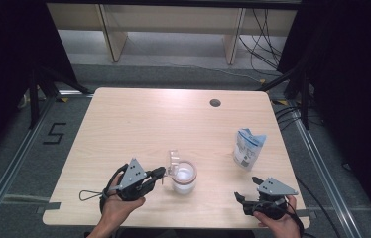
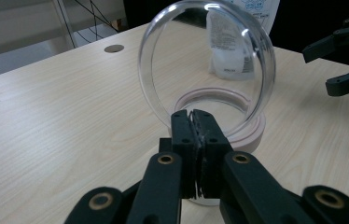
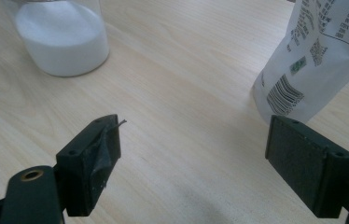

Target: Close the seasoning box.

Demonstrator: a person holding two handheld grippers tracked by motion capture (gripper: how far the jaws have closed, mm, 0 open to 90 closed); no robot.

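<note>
A clear jar [image 1: 184, 177] holding white powder stands near the table's front middle. Its round clear lid [image 1: 174, 157] is tipped up on edge over the jar's pinkish rim [image 2: 256, 131]. My left gripper [image 1: 162, 172] is shut on the lower edge of that lid [image 2: 145, 65], with its jaws [image 2: 195, 126] pressed together on it. My right gripper [image 1: 247, 188] is open and empty near the front right, low over the table. In the right gripper view the open gripper [image 3: 193, 163] points between the jar [image 3: 60, 37] and a white pouch [image 3: 312, 56].
The white and blue pouch [image 1: 248, 148] stands upright at the table's right side, beyond my right gripper. A round cable hole [image 1: 215, 102] lies in the wooden table [image 1: 134, 124] at the back. The right gripper [image 2: 317, 70] appears beyond the jar in the left gripper view.
</note>
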